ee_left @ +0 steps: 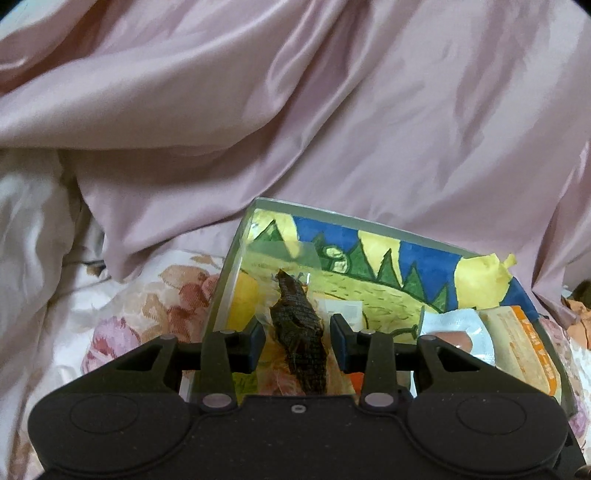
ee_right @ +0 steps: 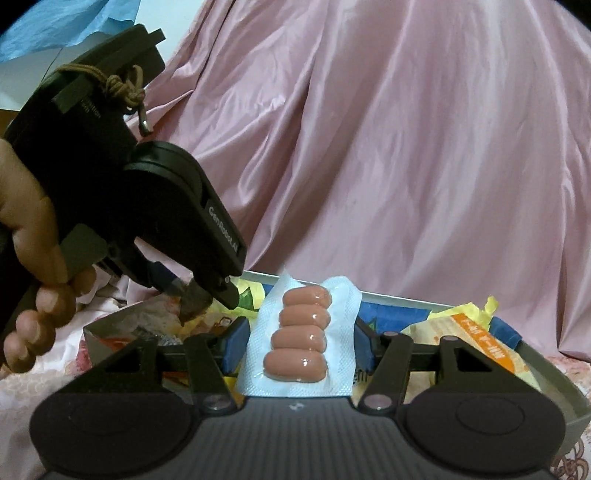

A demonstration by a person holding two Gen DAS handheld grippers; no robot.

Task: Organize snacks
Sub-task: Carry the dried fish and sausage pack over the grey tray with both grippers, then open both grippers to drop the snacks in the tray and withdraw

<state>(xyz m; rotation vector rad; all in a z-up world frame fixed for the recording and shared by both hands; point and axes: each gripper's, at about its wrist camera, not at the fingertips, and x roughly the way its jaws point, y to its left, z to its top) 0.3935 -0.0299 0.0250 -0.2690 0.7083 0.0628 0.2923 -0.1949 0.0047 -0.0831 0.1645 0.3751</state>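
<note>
A dark brown dried snack in clear wrap (ee_left: 299, 332) sits between the blue pads of my left gripper (ee_left: 298, 341), which is shut on it just over the painted box (ee_left: 236, 266). In the right wrist view the left gripper (ee_right: 199, 299) reaches down into the box's left side with that snack. My right gripper (ee_right: 299, 347) is shut on a white blister pack of pink sausages (ee_right: 299, 332), held over the box (ee_right: 406, 301). The same sausage pack (ee_left: 454, 332) shows at the right of the left wrist view.
An orange and yellow packet (ee_right: 476, 332) lies in the box's right part. Pink satin cloth (ee_left: 332, 110) rises behind the box, and a floral sheet (ee_left: 147, 306) lies under it. A person's hand (ee_right: 33, 236) holds the left gripper. Blue paper (ee_right: 55, 26) lies at the far left.
</note>
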